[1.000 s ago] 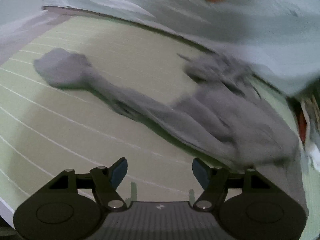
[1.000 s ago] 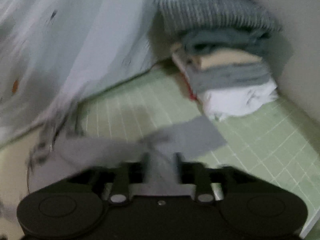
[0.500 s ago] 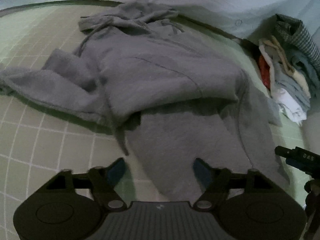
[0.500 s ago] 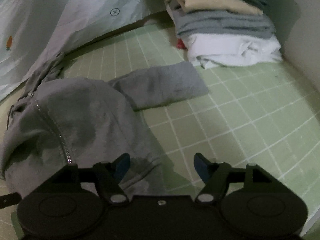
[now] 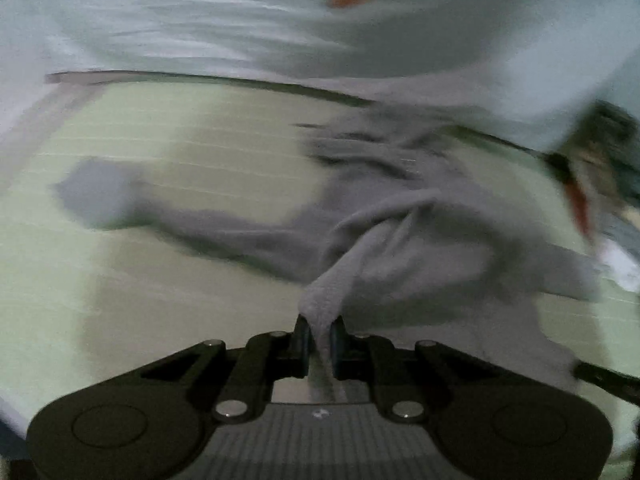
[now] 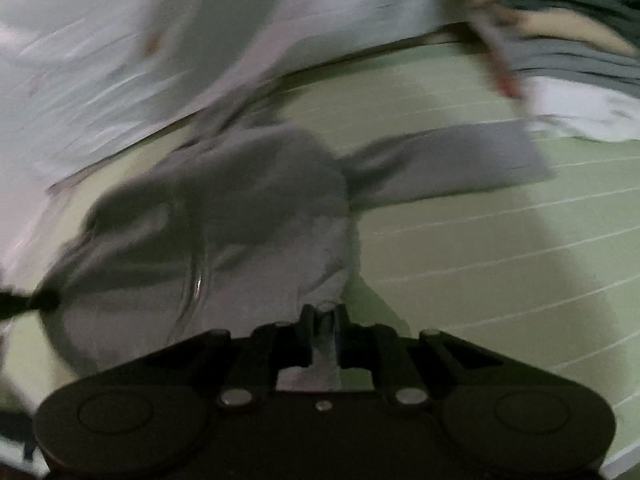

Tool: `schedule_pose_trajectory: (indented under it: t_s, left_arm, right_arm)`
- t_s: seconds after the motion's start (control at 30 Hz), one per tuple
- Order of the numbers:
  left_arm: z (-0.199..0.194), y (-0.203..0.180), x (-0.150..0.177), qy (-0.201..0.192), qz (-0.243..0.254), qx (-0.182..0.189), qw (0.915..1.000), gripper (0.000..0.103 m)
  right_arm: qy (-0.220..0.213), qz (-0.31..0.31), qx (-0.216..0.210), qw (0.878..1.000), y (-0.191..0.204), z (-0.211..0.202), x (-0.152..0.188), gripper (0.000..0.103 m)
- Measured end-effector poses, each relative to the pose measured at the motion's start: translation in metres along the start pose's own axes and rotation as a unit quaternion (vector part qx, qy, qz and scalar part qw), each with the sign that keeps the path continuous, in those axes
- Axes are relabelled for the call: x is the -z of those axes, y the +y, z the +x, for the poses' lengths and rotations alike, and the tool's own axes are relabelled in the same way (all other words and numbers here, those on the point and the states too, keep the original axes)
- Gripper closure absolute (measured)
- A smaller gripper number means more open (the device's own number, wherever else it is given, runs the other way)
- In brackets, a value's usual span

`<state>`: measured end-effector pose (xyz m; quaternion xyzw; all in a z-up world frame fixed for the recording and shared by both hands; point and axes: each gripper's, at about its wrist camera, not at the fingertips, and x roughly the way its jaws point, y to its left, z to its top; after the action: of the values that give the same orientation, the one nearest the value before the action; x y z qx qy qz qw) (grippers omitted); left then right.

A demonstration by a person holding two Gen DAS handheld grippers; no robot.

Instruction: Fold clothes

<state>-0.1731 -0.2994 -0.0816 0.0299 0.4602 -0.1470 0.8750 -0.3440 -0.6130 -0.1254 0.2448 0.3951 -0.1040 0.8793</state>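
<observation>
Pale green mat (image 5: 168, 304) with white grid lines underfoot; white sheet (image 5: 224, 24) (small orange motifs) hanging behind; dim light, frames blurred.

Both claws just closed — left claw (image 5: 320, 334), right claw (image 6: 325, 322) pinching fabric.
</observation>
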Motion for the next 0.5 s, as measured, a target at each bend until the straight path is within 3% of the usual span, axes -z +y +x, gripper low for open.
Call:
schedule_pose_trajectory:
  t_s: [0.1,0.17,0.2,0.23,0.27,0.3,0.33,0.37,0.43,0.5]
  left_arm:
    - [0.02,0.045,0.007,0.032,-0.008,-0.075,0.9966,0.091]
    - [0.026,0.066,0.007,0.046,-0.027,-0.084,0.995,0.089]
    - [0.025,0.074,0.006,0.047,-0.046,-0.08,0.9946,0.083]
    - [0.025,0.08,0.003,0.046,-0.064,-0.071,0.9943,0.078]
    - [0.025,0.085,0.001,0.043,-0.08,-0.065,0.9937,0.074]
    - [0.023,0.09,-0.001,0.04,-0.095,-0.061,0.9928,0.059]
    - [0.023,0.091,-0.003,0.033,-0.106,-0.062,0.9919,0.042]
    - [0.022,0.09,-0.005,0.024,-0.114,-0.063,0.9912,0.036]
    - [0.023,0.086,-0.01,0.012,-0.124,-0.062,0.9903,0.031]
    - [0.025,0.08,-0.015,0.01,-0.124,-0.06,0.9905,0.031]
  right_arm:
    - [0.017,0.015,-0.042,0.999,0.034,0.013,0.009,0.094]
    - [0.023,0.006,-0.021,0.999,0.051,0.021,0.007,0.091]
    - [0.022,0.001,-0.011,1.0,0.057,0.024,0.005,0.086]
    - [0.014,0.001,-0.002,1.0,0.06,0.024,0.001,0.071]
    - [0.006,0.007,0.006,1.0,0.061,0.024,-0.003,0.064]
    - [-0.002,0.018,0.015,1.0,0.058,0.025,-0.008,0.051]
    - [-0.008,0.033,0.023,0.999,0.053,0.026,-0.013,0.045]
    - [-0.013,0.053,0.031,0.998,0.047,0.028,-0.019,0.042]
    - [-0.023,0.101,0.05,0.993,0.03,0.035,-0.03,0.033]
    - [-0.036,0.148,0.069,0.986,0.008,0.042,-0.042,0.032]
